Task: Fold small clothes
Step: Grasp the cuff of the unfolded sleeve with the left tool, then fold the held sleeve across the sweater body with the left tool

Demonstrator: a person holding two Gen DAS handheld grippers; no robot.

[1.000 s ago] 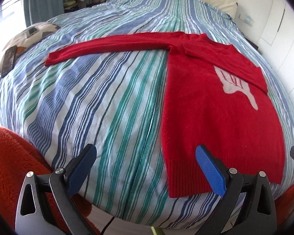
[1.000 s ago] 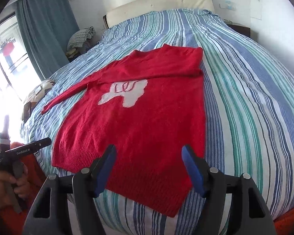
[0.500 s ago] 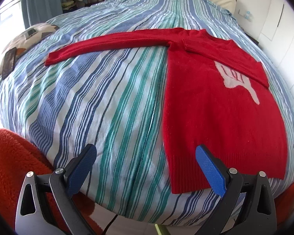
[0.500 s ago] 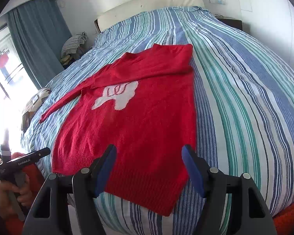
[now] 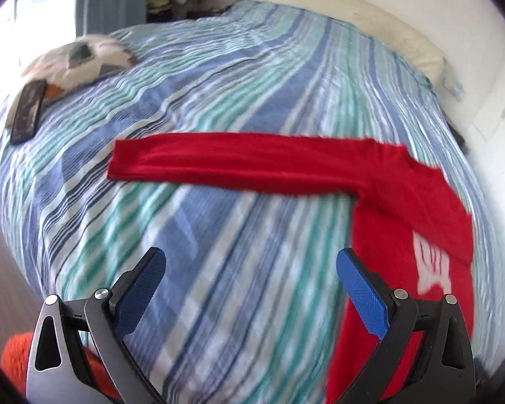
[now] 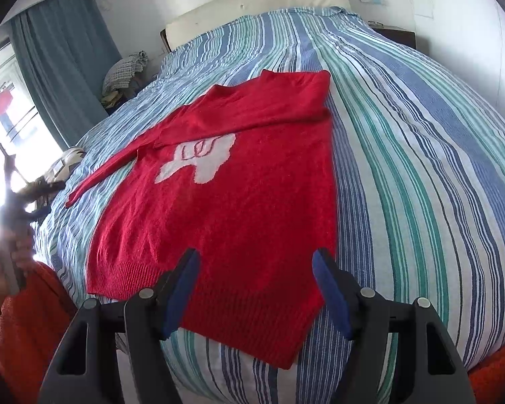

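A red knit sweater [image 6: 239, 202] with a white motif [image 6: 198, 161] lies flat on the striped bed. Its right sleeve is folded across the chest. Its left sleeve [image 5: 239, 161] stretches straight out to the left. My left gripper [image 5: 252, 286] is open and empty above the bed, short of that sleeve, with the sweater body [image 5: 404, 296] by its right finger. My right gripper [image 6: 256, 289] is open and empty, just above the sweater's hem [image 6: 252, 309]. The left gripper also shows, blurred, at the left edge of the right wrist view [image 6: 27, 198].
The bed has a blue, green and white striped cover [image 6: 421, 168]. A patterned cushion [image 5: 80, 60] and a dark flat device [image 5: 27, 111] lie near its left edge. A cream headboard [image 6: 259, 3], curtains [image 6: 60, 67] and a clothes pile [image 6: 124, 74] are beyond. An orange blanket [image 6: 33, 330] hangs below.
My left gripper has swung left and forward over the bed toward the outstretched sleeve; its view is blurred by motion. My right gripper has edged closer to the hem. Both stay open.
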